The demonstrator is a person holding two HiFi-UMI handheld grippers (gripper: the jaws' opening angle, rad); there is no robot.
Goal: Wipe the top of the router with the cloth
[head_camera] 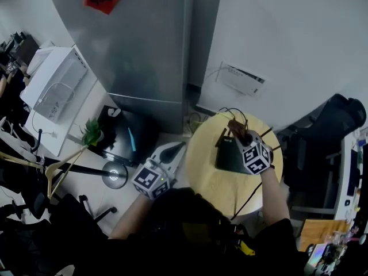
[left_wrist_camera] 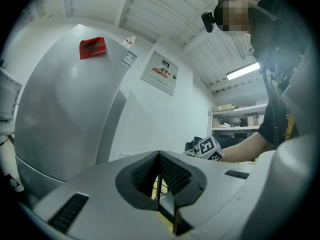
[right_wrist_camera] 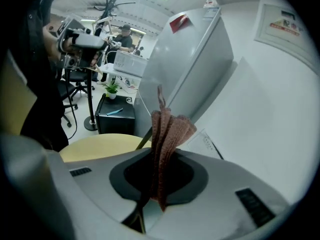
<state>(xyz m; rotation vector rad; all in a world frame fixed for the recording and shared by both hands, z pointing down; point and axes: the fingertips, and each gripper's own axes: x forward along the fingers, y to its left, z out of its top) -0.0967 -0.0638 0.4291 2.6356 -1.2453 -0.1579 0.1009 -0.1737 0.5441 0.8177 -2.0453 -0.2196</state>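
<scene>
A black router (head_camera: 229,157) lies on the round yellow table (head_camera: 204,171), with thin antennas sticking out from it. My right gripper (head_camera: 238,134) is over the router's far end, shut on a brown knitted cloth (head_camera: 236,127). In the right gripper view the cloth (right_wrist_camera: 167,131) stands bunched between the jaws of that gripper (right_wrist_camera: 158,160), with the table (right_wrist_camera: 100,145) behind it. My left gripper (head_camera: 177,149) hovers just off the table's left edge, apart from the router. Its jaws (left_wrist_camera: 160,184) are shut with nothing in them.
A silver fridge (head_camera: 144,45) stands beyond the table, with a white wall to its right. On the floor to the left are a black box (head_camera: 123,134), a small plant (head_camera: 92,132) and a round stand base (head_camera: 115,174). A black chair (head_camera: 339,119) is at right.
</scene>
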